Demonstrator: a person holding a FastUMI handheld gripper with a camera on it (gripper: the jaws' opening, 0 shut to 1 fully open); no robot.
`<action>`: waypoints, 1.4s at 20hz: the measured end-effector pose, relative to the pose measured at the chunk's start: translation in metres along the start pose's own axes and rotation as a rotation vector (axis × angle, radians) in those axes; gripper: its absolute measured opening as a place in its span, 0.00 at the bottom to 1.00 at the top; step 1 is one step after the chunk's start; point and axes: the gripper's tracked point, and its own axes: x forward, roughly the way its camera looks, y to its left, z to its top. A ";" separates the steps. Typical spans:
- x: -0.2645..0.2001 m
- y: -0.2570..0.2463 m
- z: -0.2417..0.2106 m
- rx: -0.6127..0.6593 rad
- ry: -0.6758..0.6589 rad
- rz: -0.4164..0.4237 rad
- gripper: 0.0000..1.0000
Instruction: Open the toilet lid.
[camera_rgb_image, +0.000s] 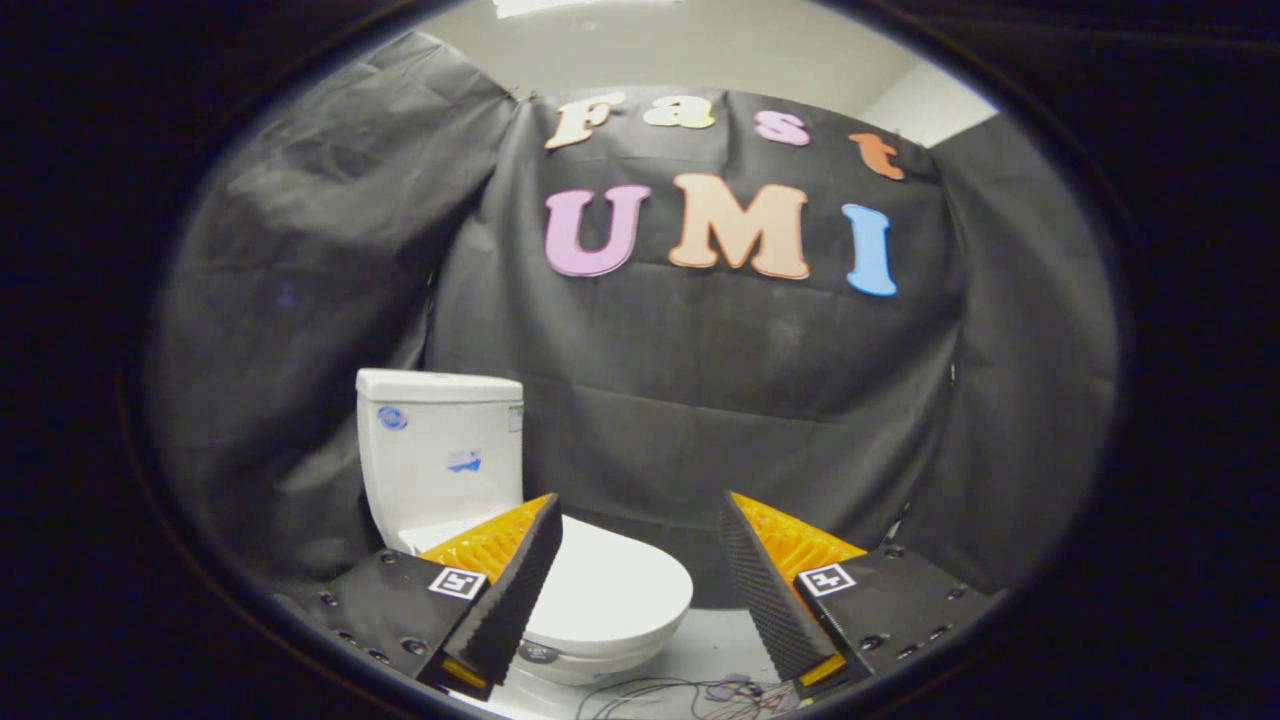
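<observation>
Lid (610, 585) beyond parted gripper (637, 512) fingers.

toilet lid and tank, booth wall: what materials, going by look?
Toilet lid: smooth glossy white, likely plastic; could be ceramic. Tank: glazed ceramic by its sheen and hard edges. Booth wall: matte black cloth, creased and draped. Gripper open, lid beyond its fingers.

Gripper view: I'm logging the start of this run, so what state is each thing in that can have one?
White ceramic toilet lid: closed, flat on the bowl.
White toilet tank: upright, its cover on.
Hand-held gripper: open, fingers wide apart, holding nothing, lid beyond them.
Thin cables: loose on the floor.
</observation>
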 end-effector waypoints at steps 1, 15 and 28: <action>0.004 0.014 -0.001 0.029 0.002 0.037 0.97; -0.007 0.120 -0.104 0.105 0.063 0.058 0.96; -0.020 0.114 -0.188 0.390 0.220 -0.045 0.96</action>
